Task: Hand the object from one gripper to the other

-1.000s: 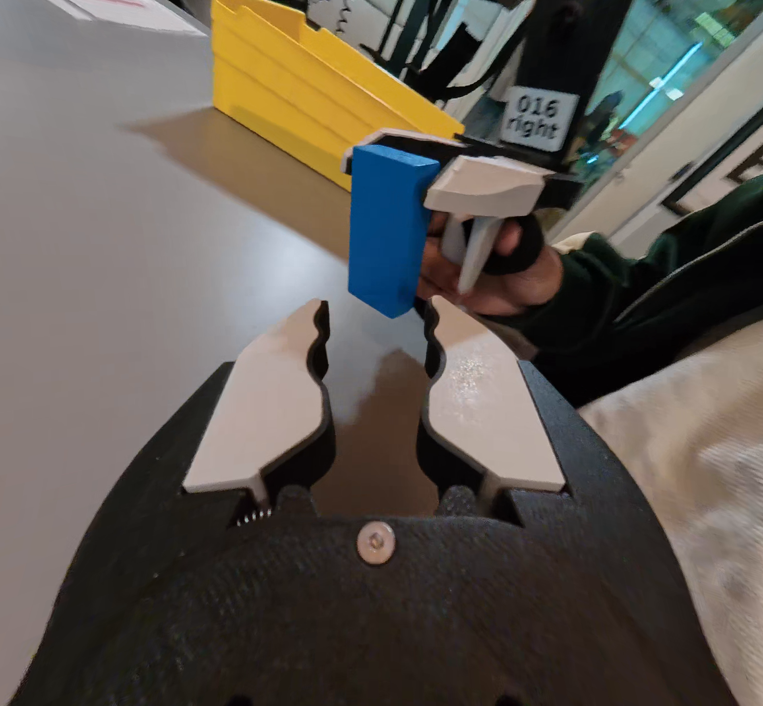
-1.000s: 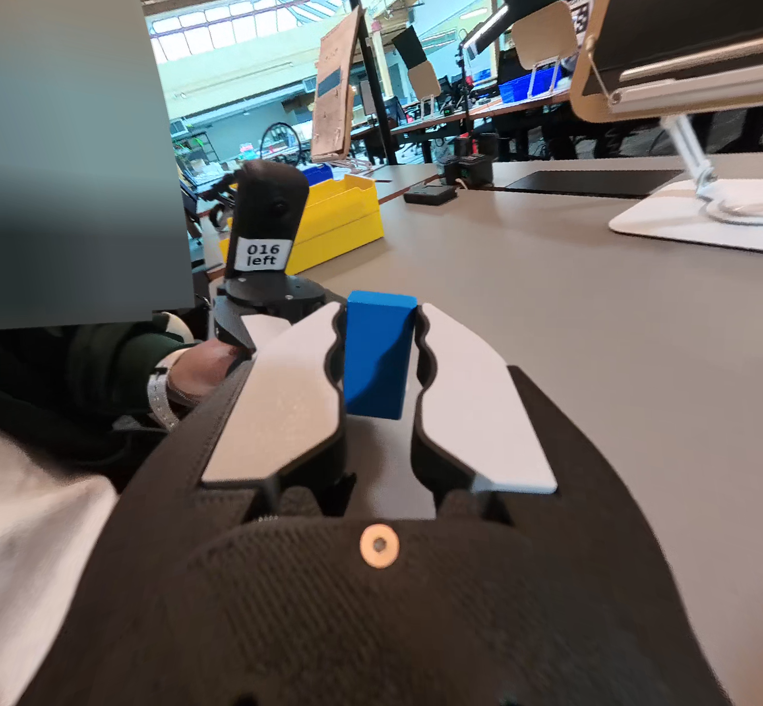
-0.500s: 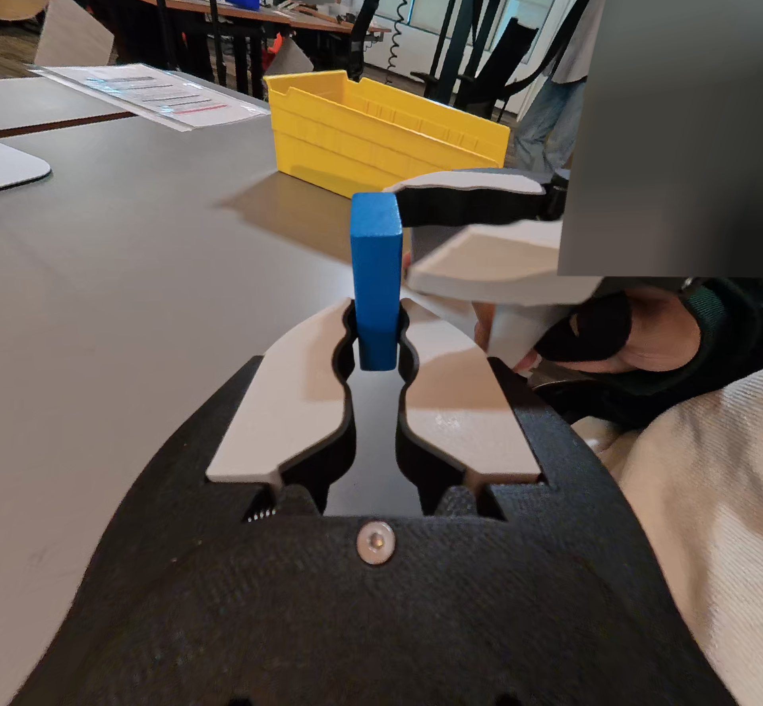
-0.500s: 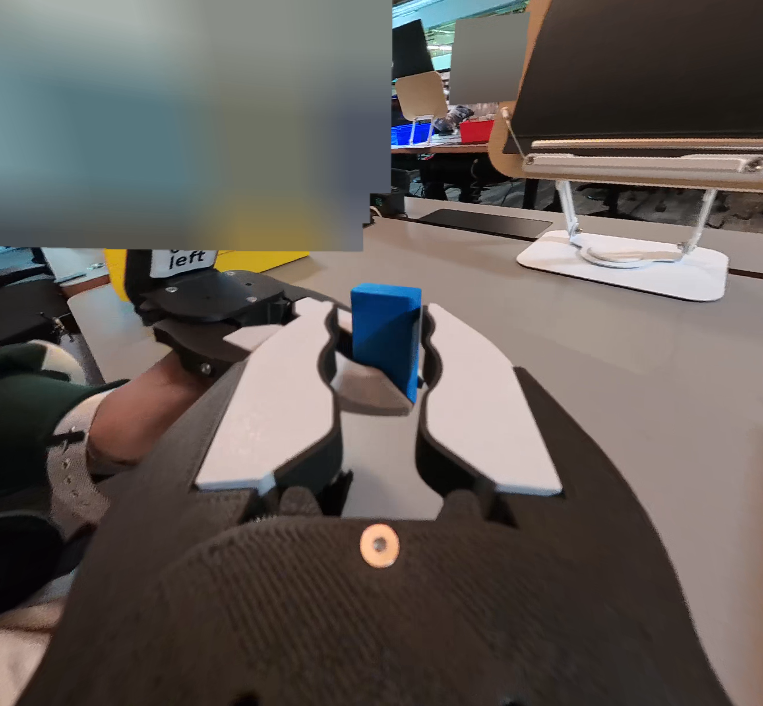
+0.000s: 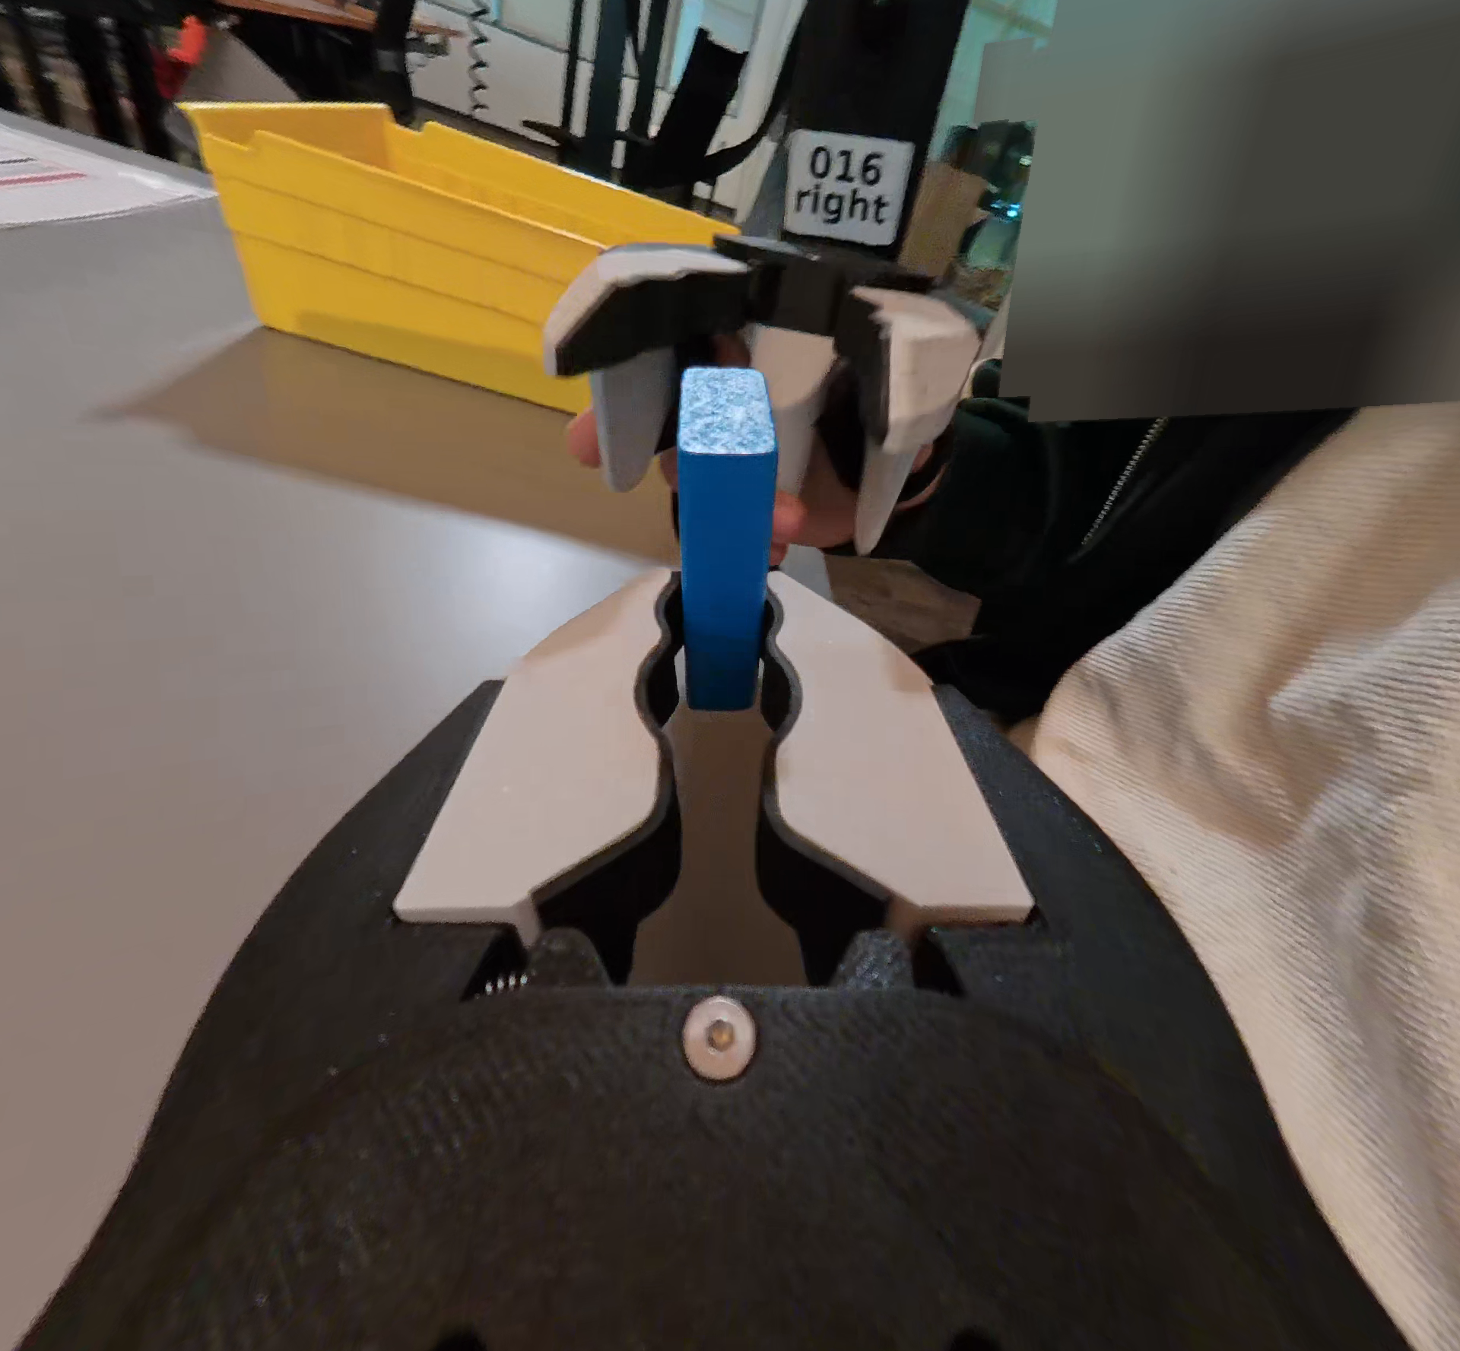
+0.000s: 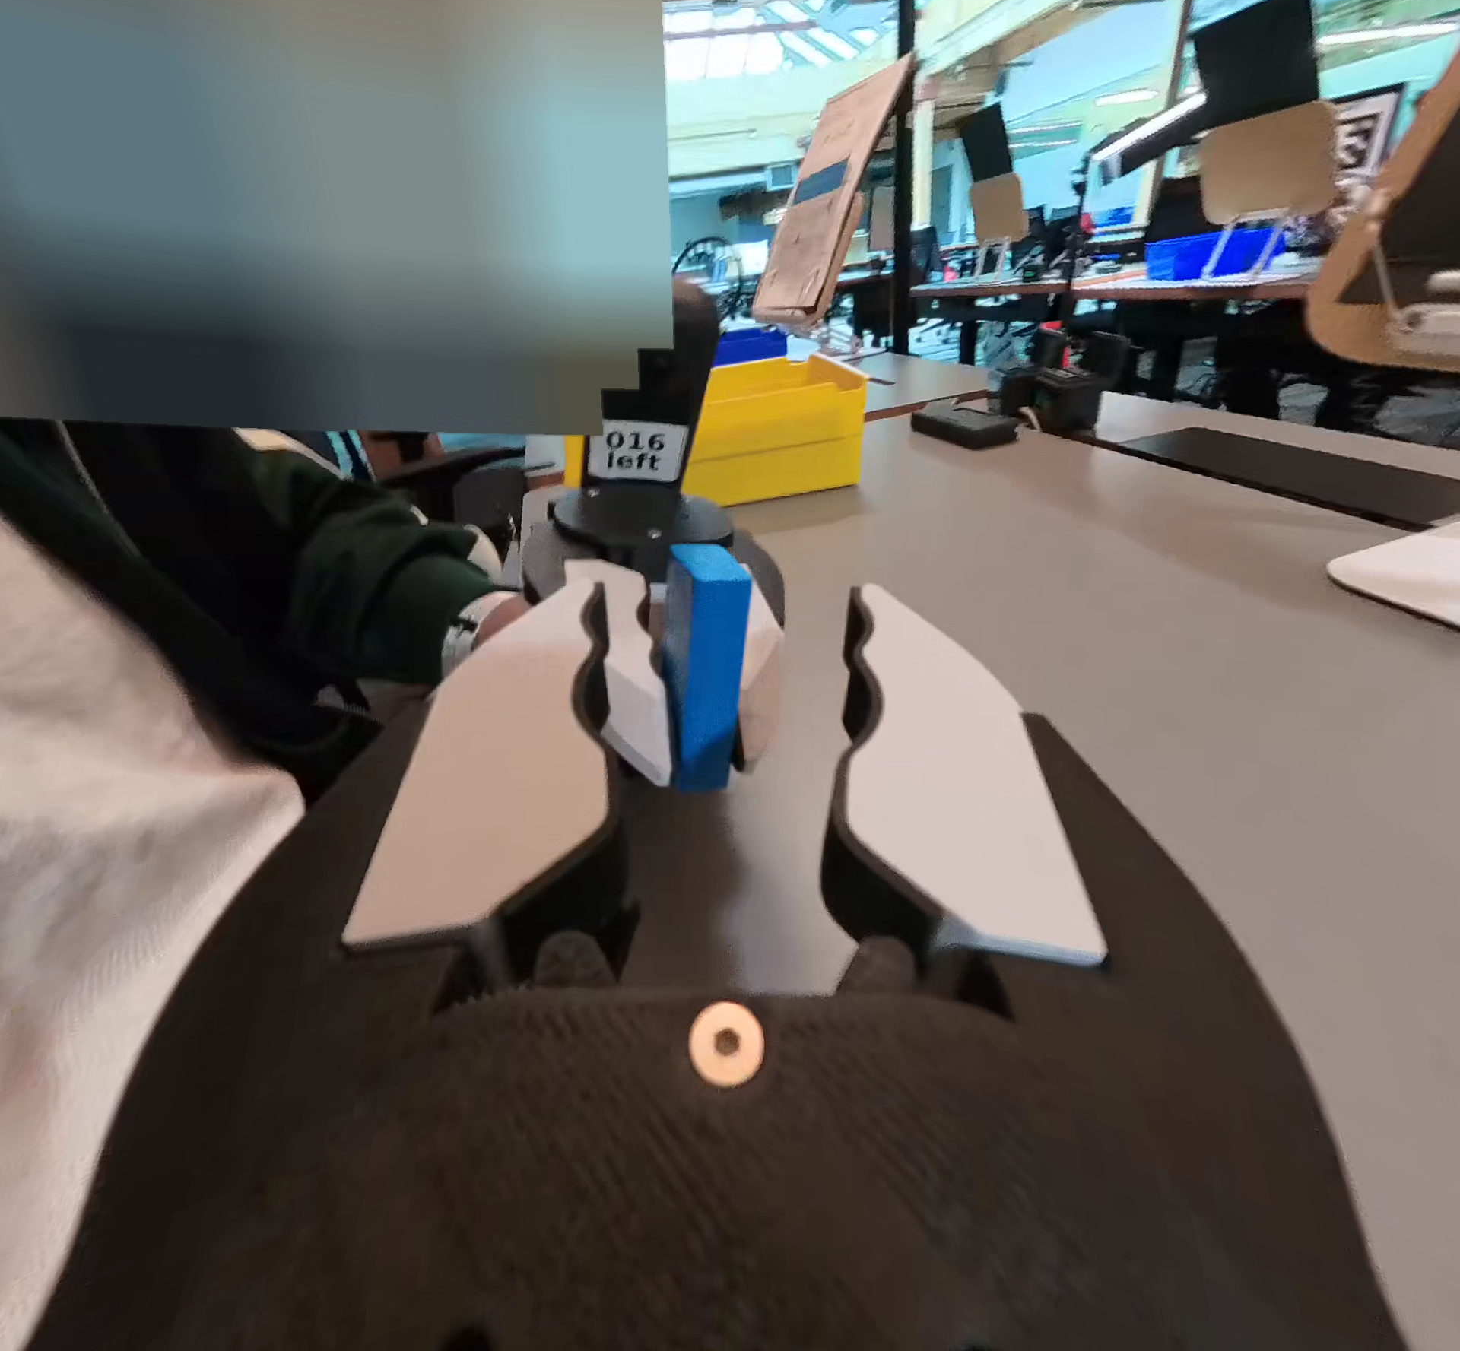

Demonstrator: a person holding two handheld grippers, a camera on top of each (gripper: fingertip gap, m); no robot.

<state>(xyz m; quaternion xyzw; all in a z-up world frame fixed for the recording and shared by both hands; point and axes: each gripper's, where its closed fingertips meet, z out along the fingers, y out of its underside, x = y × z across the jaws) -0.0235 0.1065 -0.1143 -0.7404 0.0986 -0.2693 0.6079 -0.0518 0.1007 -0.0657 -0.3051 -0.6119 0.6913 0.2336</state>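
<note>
grey table (image 5: pixel 237 602), blue block (image 5: pixel 725 563) clamped in left hand-held gripper (image 5: pixel 723 602), right hand-held gripper (image 6: pixel 727 649) spread

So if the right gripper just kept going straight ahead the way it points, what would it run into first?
Most likely the blue rectangular block, clamped in the left gripper directly ahead. The right gripper is open, so the block might pass between its fingers; depth is unclear.

Yellow bin (image 5: pixel 411 239) on grey table (image 5: pixel 197 602), white stand base (image 6: pixel 1406 570)

The blue block's (image 5: pixel 723 578) lower end is hidden between the left gripper's (image 5: pixel 723 602) fingers; the yellow bin's (image 6: pixel 778 428) left part sits behind that gripper's mount
</note>
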